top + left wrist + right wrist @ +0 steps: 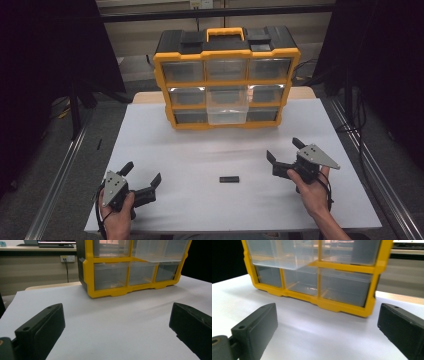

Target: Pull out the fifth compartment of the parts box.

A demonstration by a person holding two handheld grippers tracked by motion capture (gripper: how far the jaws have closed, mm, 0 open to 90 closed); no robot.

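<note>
Nothing is held at this moment, so the work looks to be at its opening step: both tools rest low over the white tabletop [200, 155], and a pick-up has not begun. The left gripper [144, 180], at the lower left of the high view, has its fingers [42, 327] spread wide with bare surface between them; the right gripper [286, 151], at the lower right, likewise has its fingers [257, 325] spread and empty.

The small black block [229, 179] lies flat on the tabletop in the lower middle of the high view, between the two grippers and well apart from each, somewhat nearer the right one. Its long axis runs left to right across the frame, roughly parallel to the front of the yellow organizer [226, 80] in the upper middle. Its two ends look alike, so no facing direction can be told.

The middle drawer [227, 111] of the organizer stands pulled out, which suggests the block is meant for it. The next move likely calls for one gripper to swing inward over the block and turn so its fingers close across the short sides.
</note>
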